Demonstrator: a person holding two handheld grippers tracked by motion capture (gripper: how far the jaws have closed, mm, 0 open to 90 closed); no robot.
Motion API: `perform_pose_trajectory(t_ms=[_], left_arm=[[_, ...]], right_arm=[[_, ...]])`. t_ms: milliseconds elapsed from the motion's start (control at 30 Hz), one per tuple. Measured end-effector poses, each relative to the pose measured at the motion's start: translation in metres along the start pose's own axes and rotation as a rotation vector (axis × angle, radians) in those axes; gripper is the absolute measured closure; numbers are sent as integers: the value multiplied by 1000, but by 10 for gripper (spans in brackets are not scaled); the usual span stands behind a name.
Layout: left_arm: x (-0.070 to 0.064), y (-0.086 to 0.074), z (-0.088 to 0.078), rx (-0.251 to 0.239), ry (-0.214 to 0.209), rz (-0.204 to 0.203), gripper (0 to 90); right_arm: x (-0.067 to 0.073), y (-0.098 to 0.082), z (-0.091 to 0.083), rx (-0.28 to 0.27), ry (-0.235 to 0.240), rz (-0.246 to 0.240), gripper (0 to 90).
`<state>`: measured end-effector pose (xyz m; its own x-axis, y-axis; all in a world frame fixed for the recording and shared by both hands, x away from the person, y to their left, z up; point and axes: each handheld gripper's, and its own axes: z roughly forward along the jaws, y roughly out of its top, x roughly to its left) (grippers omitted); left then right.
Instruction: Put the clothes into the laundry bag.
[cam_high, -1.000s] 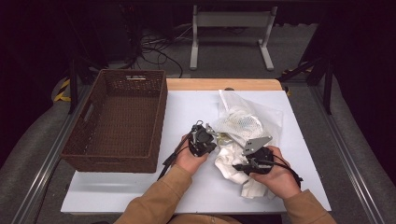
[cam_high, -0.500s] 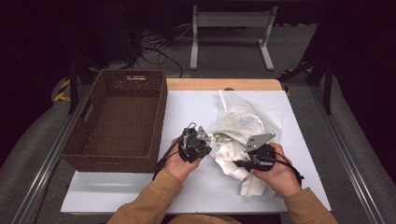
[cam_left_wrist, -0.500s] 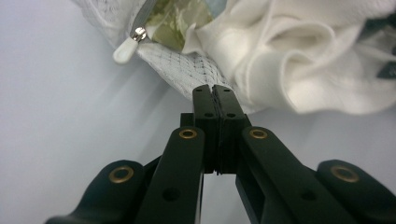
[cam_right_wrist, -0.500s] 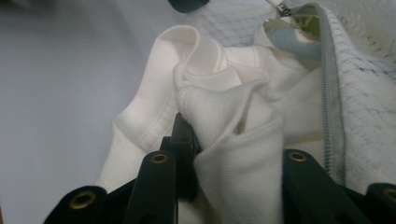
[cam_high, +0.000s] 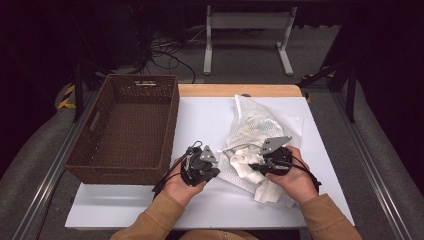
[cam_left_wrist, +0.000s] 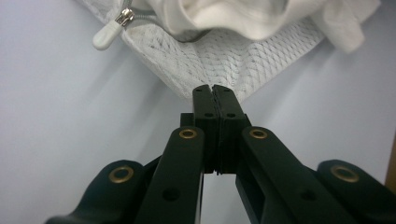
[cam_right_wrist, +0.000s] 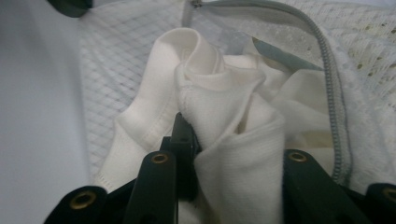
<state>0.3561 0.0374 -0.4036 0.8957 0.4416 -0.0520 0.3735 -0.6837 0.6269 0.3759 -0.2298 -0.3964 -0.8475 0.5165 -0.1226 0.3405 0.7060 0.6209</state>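
A white mesh laundry bag (cam_high: 256, 124) with a grey zipper (cam_right_wrist: 328, 70) lies on the white table (cam_high: 200, 120). A white garment (cam_high: 267, 191) spills from its near end. My right gripper (cam_high: 253, 166) is shut on a fold of the garment (cam_right_wrist: 224, 140), and the cloth covers one jaw. My left gripper (cam_high: 216, 172) sits just left of the bag with its jaws pressed together and nothing seen between them. In the left gripper view its tips (cam_left_wrist: 214, 91) meet right at the mesh corner (cam_left_wrist: 219, 60), near the zipper pull (cam_left_wrist: 108, 36).
A brown wicker basket (cam_high: 140, 79) stands on the table's left side, close beside my left hand. Behind the table are a metal stand (cam_high: 245, 37) and floor cables (cam_high: 165, 50).
My left gripper has drawn back to the left and toward the person, away from the bag's middle. The right hand has stayed put with the garment.
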Motion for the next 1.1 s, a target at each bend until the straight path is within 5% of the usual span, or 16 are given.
perform_pose_trajectory(t_ms=[867, 1100], left_arm=[[-24, -9, -4, 44, -22, 63, 895], [-17, -11, -2, 41, -43, 36, 893]], right_arm=[[-39, 10, 30, 0, -103, 36, 691], [-34, 9, 29, -8, -55, 56, 631]])
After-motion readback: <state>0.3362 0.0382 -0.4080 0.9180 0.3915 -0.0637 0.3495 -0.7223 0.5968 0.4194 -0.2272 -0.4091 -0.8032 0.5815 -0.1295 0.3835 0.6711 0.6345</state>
